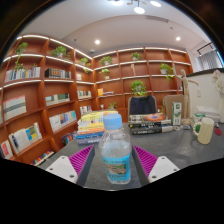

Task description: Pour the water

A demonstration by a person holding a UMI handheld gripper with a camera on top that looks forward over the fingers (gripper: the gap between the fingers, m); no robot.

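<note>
Clear plastic water bottle (116, 148) w/ a blue cap is standing upright between the gripper (113, 163) fingers — purple pads (82, 160) are flanking it, but whether they're actually pressing on it, can't tell. It's sitting on a grey table (180, 150), w/ stacked books (92, 124) just beyond and wooden bookshelves (60, 85) lining the room behind.

I am working in what looks like a library or reading room. Wooden bookshelves (60, 85) line two walls, meeting in a corner, filled with books (25, 73) and topped with potted plants (138, 88). More books are stacked (92, 124) on the grey table (190, 150). Recessed ceiling lights (139, 9) shine overhead.
</note>
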